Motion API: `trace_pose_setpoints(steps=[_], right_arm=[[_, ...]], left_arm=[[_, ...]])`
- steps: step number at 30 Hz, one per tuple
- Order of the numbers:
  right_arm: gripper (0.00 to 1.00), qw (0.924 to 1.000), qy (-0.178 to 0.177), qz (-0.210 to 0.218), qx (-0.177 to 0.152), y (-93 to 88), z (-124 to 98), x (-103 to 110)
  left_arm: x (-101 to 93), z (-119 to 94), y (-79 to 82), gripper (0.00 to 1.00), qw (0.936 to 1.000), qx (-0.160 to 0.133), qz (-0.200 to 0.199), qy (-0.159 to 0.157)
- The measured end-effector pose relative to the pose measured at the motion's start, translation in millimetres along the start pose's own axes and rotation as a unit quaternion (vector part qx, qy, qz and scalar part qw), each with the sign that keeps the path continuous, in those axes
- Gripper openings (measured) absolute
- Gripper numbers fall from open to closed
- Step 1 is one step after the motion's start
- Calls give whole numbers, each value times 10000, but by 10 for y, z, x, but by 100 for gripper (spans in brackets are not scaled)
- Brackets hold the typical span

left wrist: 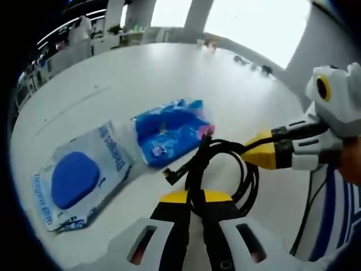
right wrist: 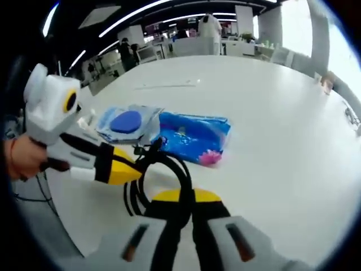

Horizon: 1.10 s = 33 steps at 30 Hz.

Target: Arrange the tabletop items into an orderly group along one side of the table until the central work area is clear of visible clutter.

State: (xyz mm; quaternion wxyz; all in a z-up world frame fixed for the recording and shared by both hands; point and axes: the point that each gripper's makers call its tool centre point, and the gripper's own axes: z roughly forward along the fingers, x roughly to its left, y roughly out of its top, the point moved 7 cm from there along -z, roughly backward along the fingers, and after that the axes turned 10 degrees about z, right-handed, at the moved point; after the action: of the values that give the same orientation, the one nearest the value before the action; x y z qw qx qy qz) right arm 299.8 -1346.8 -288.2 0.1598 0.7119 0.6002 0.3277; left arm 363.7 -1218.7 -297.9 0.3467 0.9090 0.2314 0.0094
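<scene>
Left gripper view: left tool (left wrist: 194,206) is pinching a coiled black cable (left wrist: 225,164) above the white table (left wrist: 141,79), with the blue packet (left wrist: 172,130) and clear pouch (left wrist: 79,175) lying just beyond. Right gripper view: right tool (right wrist: 186,212) is clamped on the same cable (right wrist: 169,169), packets (right wrist: 194,135) behind it.

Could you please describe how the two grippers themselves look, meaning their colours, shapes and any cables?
Both are alike. The left gripper has two black jaws with yellow tips, rising from a pale grey body with dark slots. The right gripper looks the same. Seen from the side, each has a white housing behind the yellow and black front, and thin dark cables hang below it. A striped blue and white sleeve shows beside the right one.
</scene>
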Motion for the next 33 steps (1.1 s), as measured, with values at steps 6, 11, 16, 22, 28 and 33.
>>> trace_pose_setpoints(steps=[6, 11, 16, 22, 28, 33], right_arm=[[3, 9999, -40, 24, 141, -66, 124, -30], [3, 9998, -68, 64, 197, -105, 176, -64], [3, 9996, -84, 115, 247, -133, 194, -78], [3, 9994, -97, 124, 294, -138, 213, -85], [3, 9995, -124, 16, 291, -130, 219, -79], [3, 9996, -91, 38, 266, -132, 216, -85]], left_arm=[[14, 90, -44, 3, 9998, 163, 136, -13], [23, 111, -52, 3, 9997, 194, 149, -22], [33, 136, -55, 3, 9997, 209, 149, -62], [45, 148, -54, 4, 9997, 240, 67, -88], [45, 149, -55, 5, 9997, 214, 122, -86], [47, 146, -54, 5, 9996, 200, 145, -106]])
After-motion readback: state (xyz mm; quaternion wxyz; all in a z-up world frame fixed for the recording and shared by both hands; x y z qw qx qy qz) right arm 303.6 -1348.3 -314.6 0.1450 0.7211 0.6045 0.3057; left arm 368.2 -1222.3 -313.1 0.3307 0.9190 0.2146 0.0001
